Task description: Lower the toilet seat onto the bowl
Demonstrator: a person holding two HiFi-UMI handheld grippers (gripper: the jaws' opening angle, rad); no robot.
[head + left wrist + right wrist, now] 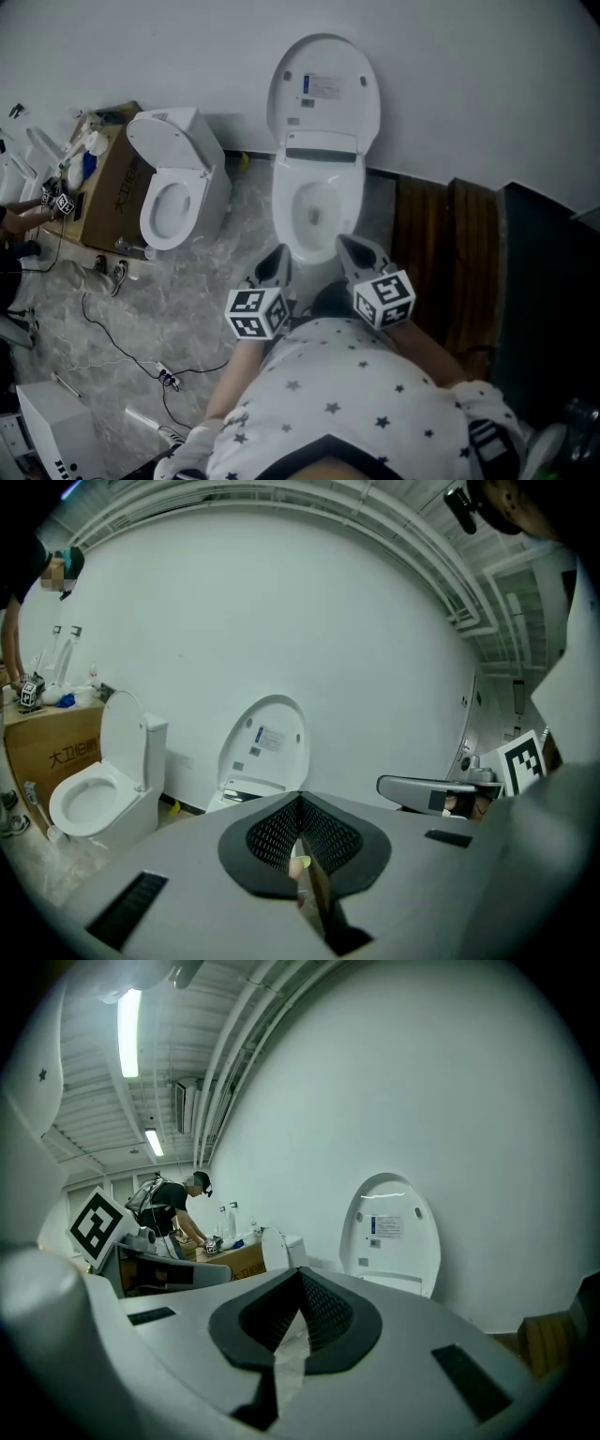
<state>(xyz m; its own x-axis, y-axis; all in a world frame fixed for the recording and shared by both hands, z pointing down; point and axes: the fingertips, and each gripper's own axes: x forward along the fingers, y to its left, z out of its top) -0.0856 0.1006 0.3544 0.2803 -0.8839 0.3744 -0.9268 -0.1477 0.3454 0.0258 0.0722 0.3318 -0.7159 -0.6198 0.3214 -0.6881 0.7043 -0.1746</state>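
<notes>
A white toilet (pixel 317 211) stands against the wall, and its bowl is uncovered. Its raised cover (pixel 323 89) leans upright on the wall, showing a label on its inner face; it also shows in the left gripper view (pixel 267 752) and the right gripper view (pixel 389 1232). I cannot tell a separate seat ring from the lid. My left gripper (pixel 277 265) and right gripper (pixel 361 255) hover side by side just in front of the bowl, apart from it. Both are shut with nothing between the jaws (pixel 300 799) (pixel 300 1281).
A second white toilet (pixel 173 187) with its lid up stands to the left. Beside it is a cardboard box (pixel 108 187) with bottles on top. Cables (pixel 122 328) trail over the marble floor. Wooden panels (pixel 450 262) lie at the right. A person (pixel 173 1208) bends over the box.
</notes>
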